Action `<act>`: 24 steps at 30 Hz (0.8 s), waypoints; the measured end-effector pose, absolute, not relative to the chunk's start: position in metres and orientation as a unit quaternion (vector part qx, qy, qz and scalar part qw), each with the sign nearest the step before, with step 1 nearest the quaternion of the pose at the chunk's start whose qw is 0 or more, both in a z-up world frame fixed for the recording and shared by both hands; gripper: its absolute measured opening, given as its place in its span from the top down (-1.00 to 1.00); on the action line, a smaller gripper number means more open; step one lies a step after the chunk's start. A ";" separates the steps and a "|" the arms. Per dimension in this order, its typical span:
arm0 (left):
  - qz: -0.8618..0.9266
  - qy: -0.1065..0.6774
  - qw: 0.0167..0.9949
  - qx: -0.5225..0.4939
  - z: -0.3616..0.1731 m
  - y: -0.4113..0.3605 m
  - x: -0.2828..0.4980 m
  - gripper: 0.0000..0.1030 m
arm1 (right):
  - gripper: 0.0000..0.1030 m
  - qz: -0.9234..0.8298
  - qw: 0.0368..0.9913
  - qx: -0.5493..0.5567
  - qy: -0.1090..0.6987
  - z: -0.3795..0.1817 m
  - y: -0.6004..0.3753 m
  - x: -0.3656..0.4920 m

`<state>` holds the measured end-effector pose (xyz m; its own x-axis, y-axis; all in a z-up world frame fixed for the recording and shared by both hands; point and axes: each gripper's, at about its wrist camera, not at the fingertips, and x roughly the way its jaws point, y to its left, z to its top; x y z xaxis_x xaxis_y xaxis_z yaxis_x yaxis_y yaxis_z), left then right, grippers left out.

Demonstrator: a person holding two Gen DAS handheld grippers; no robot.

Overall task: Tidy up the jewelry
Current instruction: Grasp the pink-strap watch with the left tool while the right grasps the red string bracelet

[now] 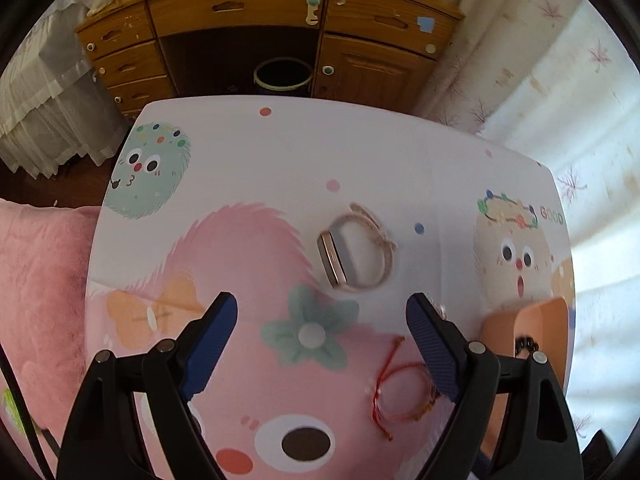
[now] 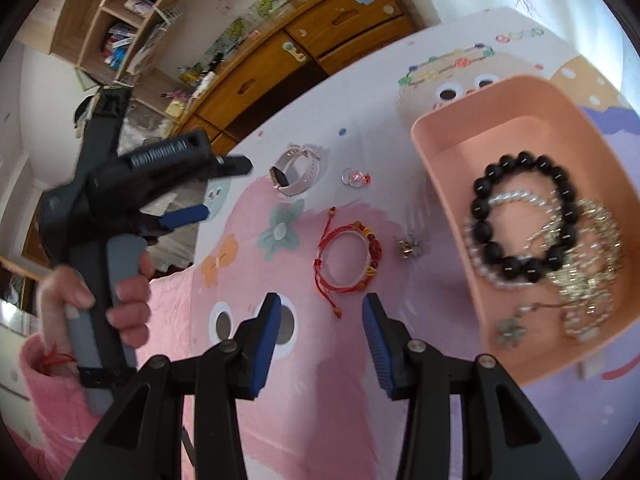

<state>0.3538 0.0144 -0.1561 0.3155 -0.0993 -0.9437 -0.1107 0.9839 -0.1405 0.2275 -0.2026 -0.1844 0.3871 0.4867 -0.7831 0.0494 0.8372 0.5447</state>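
A beige-strapped watch (image 1: 354,250) lies on the cartoon-print table, just ahead of my open, empty left gripper (image 1: 322,312). A red string bracelet (image 1: 402,394) lies by the left gripper's right finger. In the right wrist view the same bracelet (image 2: 346,258) lies just ahead of my open, empty right gripper (image 2: 320,312). The watch (image 2: 294,176), a clear ring (image 2: 354,178) and a small metal charm (image 2: 406,246) lie farther out. A peach tray (image 2: 448,136) at the right holds a black bead bracelet (image 2: 524,214), a pearl strand and silver chains.
The left gripper and the hand holding it (image 2: 132,216) hover over the table's left edge. A wooden desk (image 1: 256,12) with a dark bin (image 1: 283,76) under it stands beyond the table. A pink blanket (image 1: 40,280) lies left, curtains right.
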 end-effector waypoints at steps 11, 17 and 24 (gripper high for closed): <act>-0.018 0.575 0.813 -0.090 -0.187 0.012 0.380 -0.46 | 0.22 0.040 0.830 0.184 0.524 -0.210 -0.175 0.249; -0.026 0.582 0.807 -0.099 -0.205 0.014 0.387 -0.12 | 0.44 0.030 0.840 0.139 0.524 -0.215 -0.165 0.253; -0.032 0.593 0.794 -0.132 -0.221 0.020 0.392 0.25 | 0.61 0.027 0.845 0.099 0.525 -0.217 -0.158 0.262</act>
<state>0.3924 0.0200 -0.2207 0.2946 -0.2068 -0.9330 -0.1060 0.9632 -0.2470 0.2615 -0.1581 -0.2173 0.4472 0.1500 -0.8818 0.0578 0.9789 0.1959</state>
